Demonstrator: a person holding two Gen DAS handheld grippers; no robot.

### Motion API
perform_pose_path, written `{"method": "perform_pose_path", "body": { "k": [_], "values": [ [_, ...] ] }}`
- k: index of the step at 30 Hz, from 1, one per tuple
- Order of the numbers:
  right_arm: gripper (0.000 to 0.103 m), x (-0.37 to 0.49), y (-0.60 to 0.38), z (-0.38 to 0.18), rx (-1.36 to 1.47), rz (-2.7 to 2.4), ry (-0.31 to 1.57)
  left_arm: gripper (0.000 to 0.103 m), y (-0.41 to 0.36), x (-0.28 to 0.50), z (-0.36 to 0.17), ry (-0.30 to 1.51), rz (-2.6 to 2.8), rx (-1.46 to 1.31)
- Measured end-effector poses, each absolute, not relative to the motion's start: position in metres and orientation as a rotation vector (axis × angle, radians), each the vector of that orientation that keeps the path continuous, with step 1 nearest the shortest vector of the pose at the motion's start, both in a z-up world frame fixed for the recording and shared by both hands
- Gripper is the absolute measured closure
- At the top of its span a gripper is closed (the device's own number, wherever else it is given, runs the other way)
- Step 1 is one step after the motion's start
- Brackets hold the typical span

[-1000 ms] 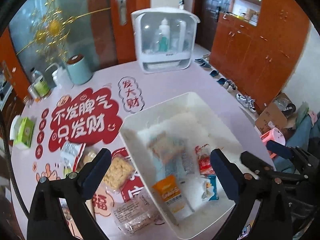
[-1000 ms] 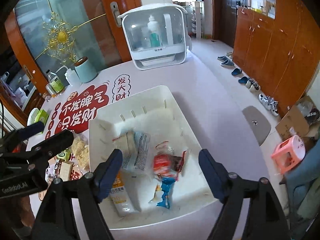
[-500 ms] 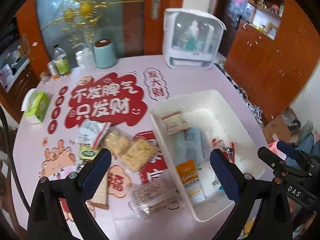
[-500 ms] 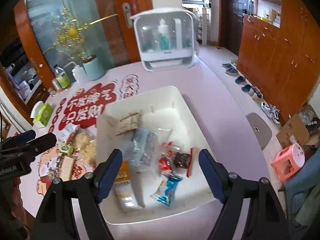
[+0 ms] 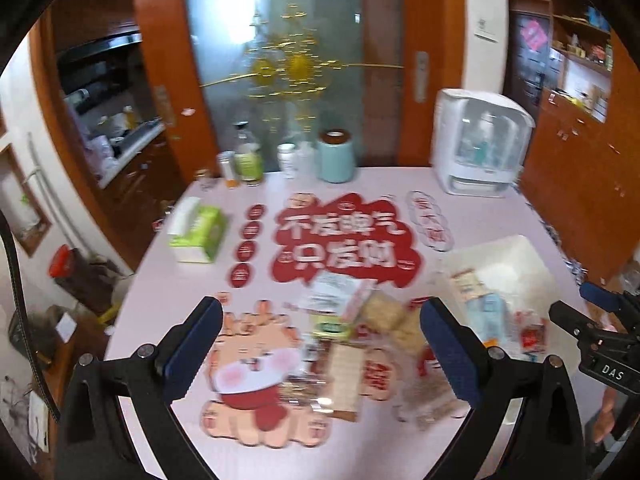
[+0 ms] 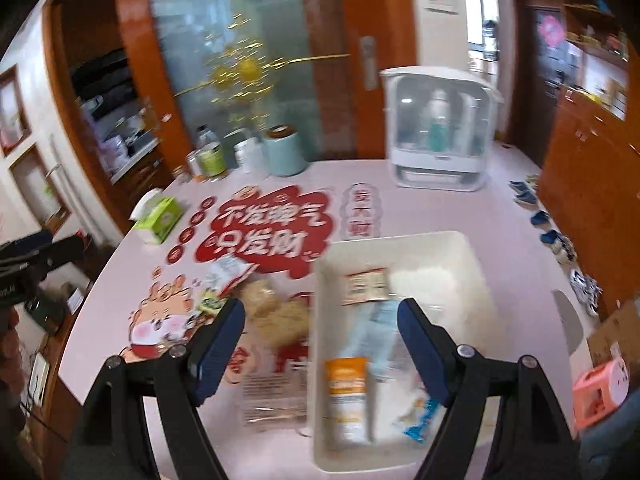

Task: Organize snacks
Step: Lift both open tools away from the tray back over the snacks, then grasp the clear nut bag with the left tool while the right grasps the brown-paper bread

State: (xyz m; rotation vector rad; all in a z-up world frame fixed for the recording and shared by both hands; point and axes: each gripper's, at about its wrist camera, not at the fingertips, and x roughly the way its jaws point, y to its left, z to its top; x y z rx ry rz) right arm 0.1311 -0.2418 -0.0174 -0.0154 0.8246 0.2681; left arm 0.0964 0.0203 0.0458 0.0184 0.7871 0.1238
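A white bin (image 6: 476,264) on the pink table holds several snack packets, among them an orange-topped pack (image 6: 347,392) and a pale blue one (image 6: 376,332). The bin also shows at the right of the left wrist view (image 5: 532,256). More snacks lie loose left of it: cracker packs (image 5: 384,312), a wafer pack (image 5: 344,372), a white-and-red packet (image 5: 332,292) and a clear pack (image 6: 276,400). My left gripper (image 5: 320,348) is open and empty above the loose snacks. My right gripper (image 6: 320,344) is open and empty above the bin's left wall.
A green tissue box (image 5: 196,234) lies at the table's left. Bottles, jars and a teal canister (image 5: 336,156) stand along the far edge. A white cabinet (image 5: 480,148) stands at the far right. Red and cartoon stickers (image 5: 344,244) cover the tabletop.
Both grippers have swung left and pulled back. The left view has moved off the bin onto the loose snacks. The right view now takes in the bin's left wall and the loose snacks.
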Motion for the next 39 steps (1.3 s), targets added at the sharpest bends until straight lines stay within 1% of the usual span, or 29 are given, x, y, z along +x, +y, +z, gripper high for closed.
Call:
{"method": "perform_pose_path", "body": {
  "k": [4,7,10,14,16,18,20,26,27,31,32,34,35,39],
  "values": [
    [0.024,0.138,-0.200,-0.029,-0.021,0.308,0.881,0.004,0.062,0.100,0.030,0.823,0.130,-0.015],
    [0.024,0.150,-0.171,-0.050,0.008,0.343,0.963,0.004,0.085,0.105,0.002,0.875,0.087,-0.042],
    [0.024,0.168,-0.143,-0.088,0.067,0.346,1.093,0.004,0.101,0.116,-0.046,0.966,0.018,-0.045],
    [0.024,0.186,-0.117,-0.137,0.113,0.311,1.221,0.004,0.108,0.127,-0.109,1.074,-0.053,-0.033],
    [0.026,0.194,-0.103,-0.160,0.115,0.278,1.269,0.004,0.110,0.132,-0.143,1.132,-0.106,-0.053],
    [0.030,0.202,-0.092,-0.182,0.117,0.246,1.316,0.004,0.109,0.137,-0.168,1.177,-0.132,-0.059],
    [0.031,0.209,-0.083,-0.200,0.120,0.221,1.354,0.004,0.110,0.142,-0.190,1.215,-0.161,-0.080],
    [0.031,0.223,-0.062,-0.242,0.098,0.156,1.434,0.004,0.110,0.153,-0.220,1.269,-0.216,-0.125],
    [0.029,0.225,-0.058,-0.245,0.093,0.148,1.436,0.004,0.109,0.154,-0.222,1.271,-0.222,-0.122],
    [0.029,0.228,-0.041,-0.246,0.005,0.129,1.419,0.004,0.107,0.158,-0.228,1.286,-0.232,-0.110],
    [0.032,0.228,-0.036,-0.247,-0.035,0.121,1.414,0.004,0.106,0.159,-0.230,1.292,-0.228,-0.105],
    [0.040,0.225,-0.032,-0.248,-0.086,0.106,1.405,0.004,0.105,0.160,-0.234,1.303,-0.226,-0.101],
    [0.042,0.223,-0.033,-0.248,-0.102,0.096,1.406,0.004,0.105,0.161,-0.236,1.309,-0.222,-0.097],
    [0.042,0.217,-0.048,-0.247,-0.067,0.066,1.416,0.007,0.102,0.165,-0.243,1.321,-0.222,-0.105]
  ]
}}
